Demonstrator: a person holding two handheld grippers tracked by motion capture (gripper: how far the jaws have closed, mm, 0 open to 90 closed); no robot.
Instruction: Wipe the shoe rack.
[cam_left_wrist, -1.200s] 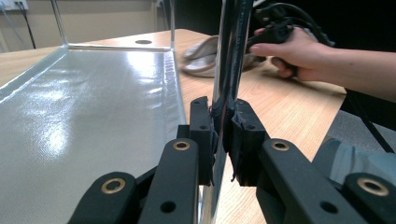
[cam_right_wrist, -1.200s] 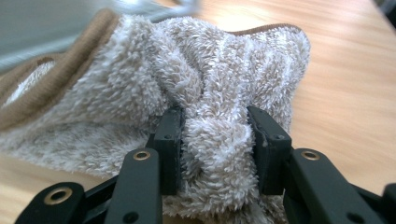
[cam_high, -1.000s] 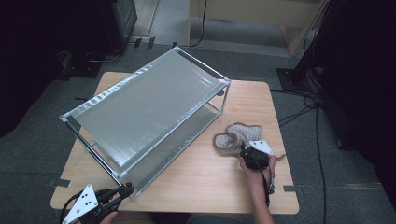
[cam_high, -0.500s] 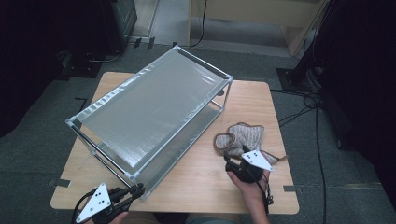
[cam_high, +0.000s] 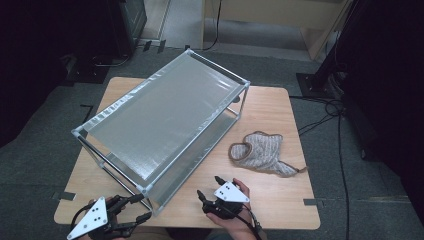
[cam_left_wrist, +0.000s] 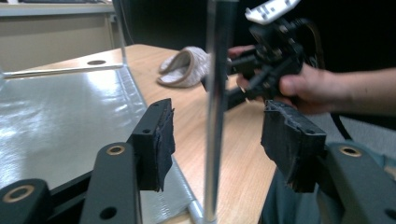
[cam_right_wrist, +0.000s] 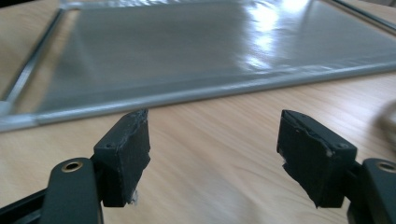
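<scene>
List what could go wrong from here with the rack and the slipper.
1. The left claw has just opened around the rack's corner post; lifting it away carelessly may snag the post and shift the rack.
2. The right claw, open and empty, sits near the rack's lower shelf edge and might bump it, well short of the slipper.
</scene>
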